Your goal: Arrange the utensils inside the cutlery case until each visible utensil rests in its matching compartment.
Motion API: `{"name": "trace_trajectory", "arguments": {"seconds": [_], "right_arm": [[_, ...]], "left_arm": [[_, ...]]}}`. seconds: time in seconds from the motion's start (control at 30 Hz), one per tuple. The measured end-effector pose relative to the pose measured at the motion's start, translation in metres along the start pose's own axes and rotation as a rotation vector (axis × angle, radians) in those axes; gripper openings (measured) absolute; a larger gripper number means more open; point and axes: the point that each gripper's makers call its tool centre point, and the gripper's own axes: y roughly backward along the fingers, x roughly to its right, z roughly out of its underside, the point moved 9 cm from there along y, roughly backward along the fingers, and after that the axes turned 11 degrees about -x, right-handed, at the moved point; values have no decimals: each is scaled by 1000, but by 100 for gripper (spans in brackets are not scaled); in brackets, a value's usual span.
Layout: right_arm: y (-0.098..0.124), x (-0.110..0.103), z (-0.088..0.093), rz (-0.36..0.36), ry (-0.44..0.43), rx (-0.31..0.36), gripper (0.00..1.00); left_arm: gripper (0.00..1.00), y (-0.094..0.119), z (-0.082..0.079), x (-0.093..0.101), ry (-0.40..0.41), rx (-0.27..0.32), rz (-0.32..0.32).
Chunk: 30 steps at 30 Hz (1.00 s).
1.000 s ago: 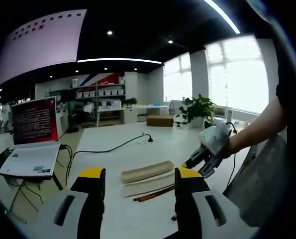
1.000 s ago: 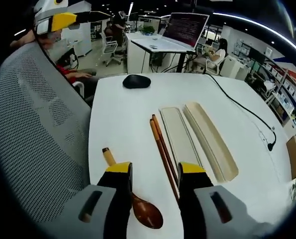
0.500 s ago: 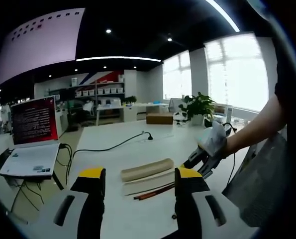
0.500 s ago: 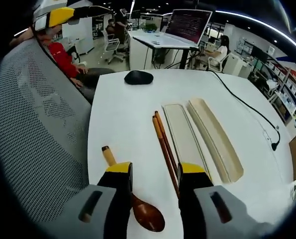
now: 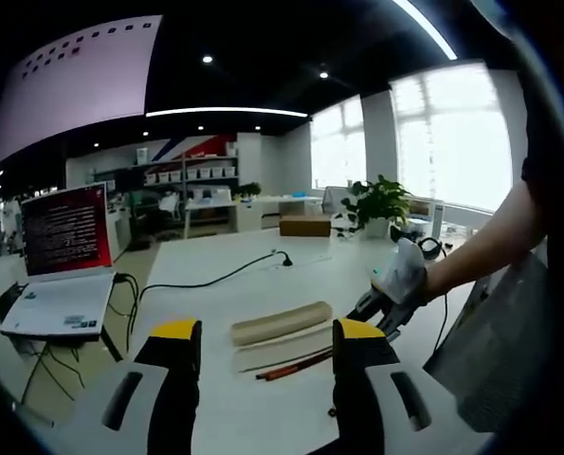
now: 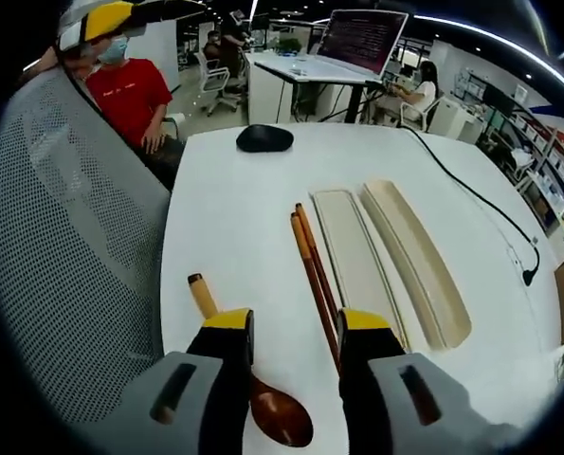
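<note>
Both our grippers' jaws are spread; the case tray (image 6: pixel 416 261) ahead seems empty (spoon (image 6: pixel 258 398) lies between the right gripper (image 6: pixel 286 332) jaws).

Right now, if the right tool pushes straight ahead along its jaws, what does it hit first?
Likely the wooden spoon: its bowl lies on the table between the open jaws of the right tool. The chopsticks run just beside the line. Depth is uncertain.

Spoon (image 6: pixel 253 379): mid-handle hidden behind the right gripper's (image 6: pixel 288 327) left jaw, bowl partly covered. Chopsticks (image 6: pixel 312 275): near ends lost behind the right jaw. In the left gripper view, chopsticks (image 5: pixel 296 365) cut by that gripper's (image 5: pixel 260 334) right jaw. Laptop (image 5: pixel 63 261) screen text too small to read.
</note>
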Motion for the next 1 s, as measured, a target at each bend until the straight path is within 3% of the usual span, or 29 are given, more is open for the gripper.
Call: {"name": "trace_trajectory", "arguments": {"seconds": [0.37,1.0], "right_arm": [[-8,8,4,-23,-32,-23,33],[-21,10,10,-45,1,-82,30]], "left_arm": [[57,-2,0,2,0,0,1],[56,-3,2,3,-3,-3,6]]}}
